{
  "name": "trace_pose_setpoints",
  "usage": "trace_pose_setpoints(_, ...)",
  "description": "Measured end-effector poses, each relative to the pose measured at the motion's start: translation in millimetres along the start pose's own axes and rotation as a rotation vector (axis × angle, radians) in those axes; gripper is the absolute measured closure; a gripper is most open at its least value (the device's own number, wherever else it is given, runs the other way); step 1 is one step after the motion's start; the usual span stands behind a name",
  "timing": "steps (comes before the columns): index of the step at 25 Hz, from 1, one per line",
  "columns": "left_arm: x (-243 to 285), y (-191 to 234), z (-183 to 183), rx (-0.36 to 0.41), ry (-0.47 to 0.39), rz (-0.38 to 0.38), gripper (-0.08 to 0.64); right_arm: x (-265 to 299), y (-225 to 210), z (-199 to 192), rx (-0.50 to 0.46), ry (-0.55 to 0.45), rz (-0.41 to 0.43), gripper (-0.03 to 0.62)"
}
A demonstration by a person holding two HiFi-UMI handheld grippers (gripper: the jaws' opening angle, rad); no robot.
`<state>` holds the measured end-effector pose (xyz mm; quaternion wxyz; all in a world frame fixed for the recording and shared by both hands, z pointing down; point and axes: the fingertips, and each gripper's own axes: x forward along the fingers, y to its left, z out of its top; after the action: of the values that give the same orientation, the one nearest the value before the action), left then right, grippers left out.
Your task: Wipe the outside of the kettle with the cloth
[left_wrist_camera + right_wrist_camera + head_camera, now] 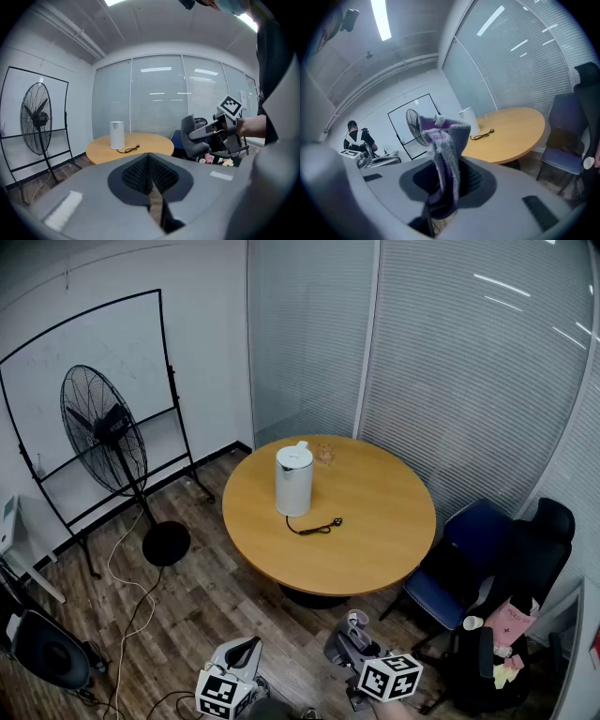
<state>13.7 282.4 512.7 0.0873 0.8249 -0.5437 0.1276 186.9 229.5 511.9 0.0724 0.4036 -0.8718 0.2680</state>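
Note:
A white kettle [293, 480] stands upright on the round wooden table [375, 521], its black cord [317, 526] lying beside it. The kettle [116, 135] is far ahead in the left gripper view and partly hidden behind the cloth [445, 159] in the right gripper view. My right gripper [352, 626] is shut on the grey and purple cloth [351, 622], well short of the table. My left gripper [246, 651] is shut with nothing in it, low at the picture's bottom edge.
A standing fan [108, 442] and a whiteboard [84, 381] are at the left, with cables on the wood floor. A blue chair [464, 563] and a black chair [530, 568] stand right of the table. A small clear object [325, 455] sits behind the kettle.

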Motion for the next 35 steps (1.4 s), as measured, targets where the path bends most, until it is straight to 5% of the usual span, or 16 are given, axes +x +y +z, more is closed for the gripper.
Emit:
trace_pose_setpoints(5,-8.2,-1.3,-10.9,0.033,-0.02,-0.002,0.551,-10.8,7.1,-4.1,-0.005,-0.009,0.01,0.497)
trace_pose_setpoints(16,-22.2,3.6,-21.5,-0.064,-0.034,0.007,0.546,-6.9,1.0,4.8,0.131,-0.053,0.037,0.495)
trace_pose_setpoints(18,-19.1,18.4,-22.2,-0.079,-0.034,0.012,0.538,1.9,0.4,11.4,0.152,-0.062,0.03,0.495)
trace_pose_setpoints(21,-10.9,45.9,-10.7,-0.093,-0.05,0.016,0.362,18.6,4.3,24.0,0.156,-0.068,0.018,0.495)
trace_pose_setpoints(35,29.2,189.3,15.1,-0.023,-0.051,-0.057,0.362,133.0,29.4,61.9,0.218,-0.154,-0.072,0.495)
